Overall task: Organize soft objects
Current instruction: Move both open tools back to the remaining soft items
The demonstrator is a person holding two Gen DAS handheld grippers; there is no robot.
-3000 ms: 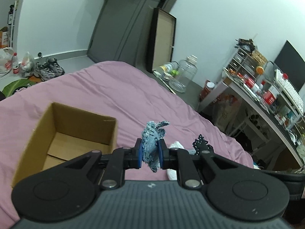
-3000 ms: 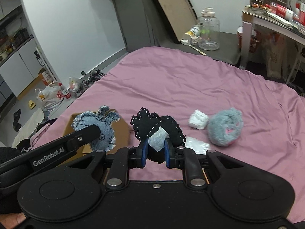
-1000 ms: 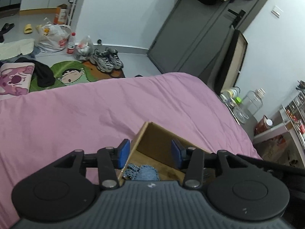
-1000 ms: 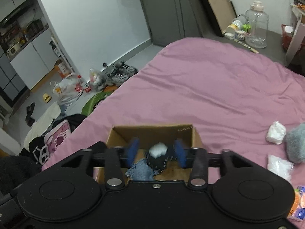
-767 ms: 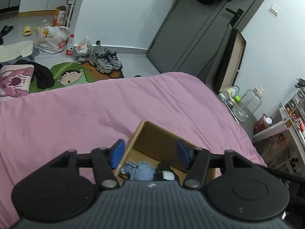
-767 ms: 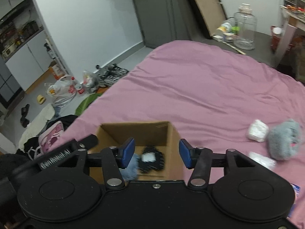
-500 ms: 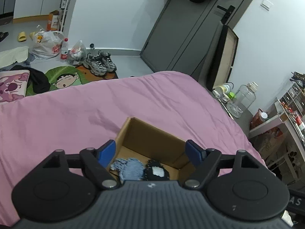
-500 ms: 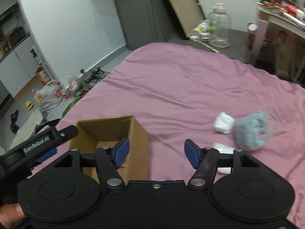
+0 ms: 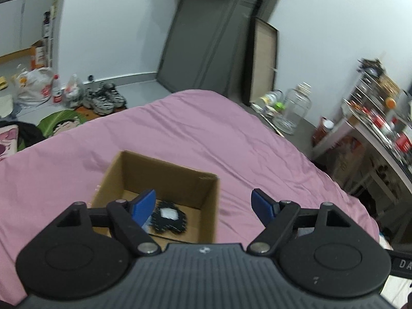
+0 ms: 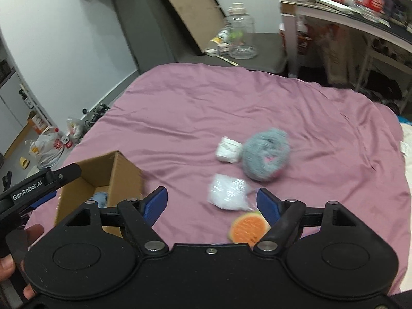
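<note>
An open cardboard box (image 9: 164, 172) (image 10: 113, 170) sits on the pink bed sheet. Inside lie a black stitched soft toy (image 9: 168, 219) with a white patch and a blue denim toy (image 10: 99, 197). My left gripper (image 9: 203, 203) hangs open above the box's right wall with nothing between its fingers. My right gripper (image 10: 212, 202) is empty and its jaws are opening; it hovers over a clear plastic bag (image 10: 228, 195). Beyond it lie a grey fluffy plush (image 10: 266, 153), a small white bundle (image 10: 228, 149) and an orange-and-green round sponge (image 10: 247, 228).
The bed sheet (image 10: 206, 108) spreads wide around the box. Past the bed's far edge stand a glass jar (image 10: 240, 41), a leaning framed board (image 10: 190, 7) and a cluttered desk (image 10: 347, 7). Shoes and bags (image 9: 77, 95) lie on the floor at the left.
Both grippers let their toys drop into the box and opened wide. The right gripper swung right, from over the box to over the loose items; the left drew back and rolled a little.
</note>
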